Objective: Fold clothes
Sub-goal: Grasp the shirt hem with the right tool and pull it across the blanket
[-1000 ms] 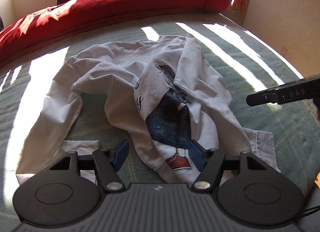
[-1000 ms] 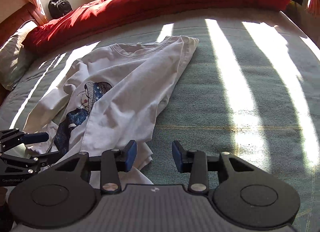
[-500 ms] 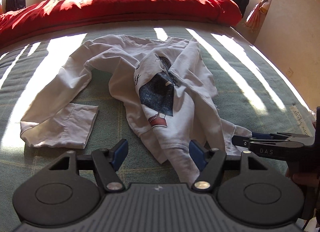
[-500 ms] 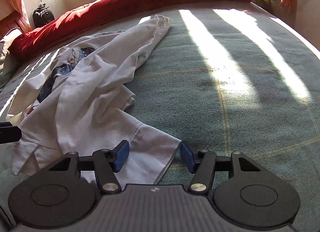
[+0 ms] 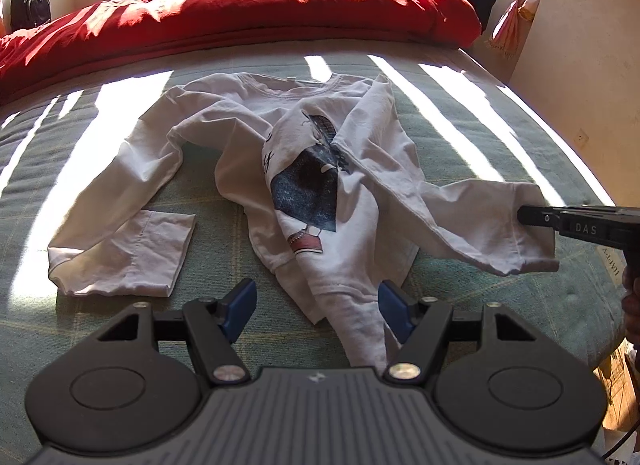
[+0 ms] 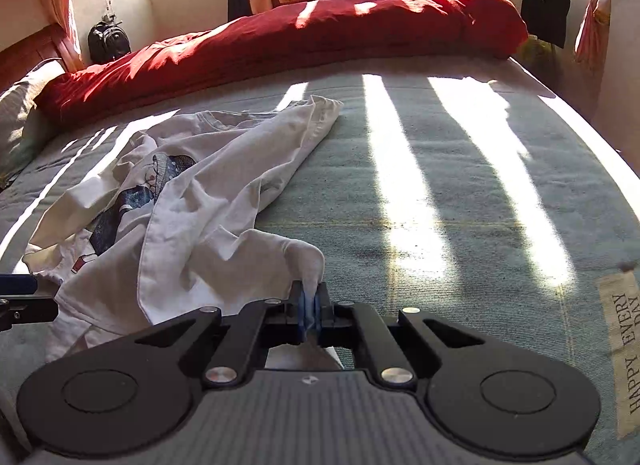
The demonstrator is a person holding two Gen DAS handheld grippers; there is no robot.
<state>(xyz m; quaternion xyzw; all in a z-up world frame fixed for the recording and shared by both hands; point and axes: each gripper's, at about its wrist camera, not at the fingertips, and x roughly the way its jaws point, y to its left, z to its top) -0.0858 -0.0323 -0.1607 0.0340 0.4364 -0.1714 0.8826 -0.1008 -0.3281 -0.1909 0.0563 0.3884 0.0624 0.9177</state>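
A white long-sleeved shirt point(image 5: 316, 133) with a dark blue print lies crumpled on the green bedspread point(image 5: 460, 137), collar toward the far side. My right gripper point(image 6: 310, 305) is shut on the cuff of the shirt's right sleeve point(image 6: 264, 261). In the left wrist view, the right gripper point(image 5: 524, 215) holds that sleeve point(image 5: 480, 217) stretched out to the right, a little off the bed. My left gripper point(image 5: 316, 301) stands open at the near edge, with the shirt's hem lying between its blue pads point(image 5: 240, 301), which do not press on it. The other sleeve point(image 5: 120, 225) lies folded back at the left.
A red duvet point(image 5: 240, 13) is bunched along the far side of the bed. A wall point(image 5: 580, 65) runs close along the bed's right edge. A black backpack point(image 5: 30, 5) hangs at the far left. A pillow point(image 6: 20, 113) lies at the left, and a cloth label point(image 6: 624, 349) near the right corner.
My right gripper has shut on the sleeve cuff that lay between its open fingers and drawn it out to the right. The left gripper stays open over the hem.
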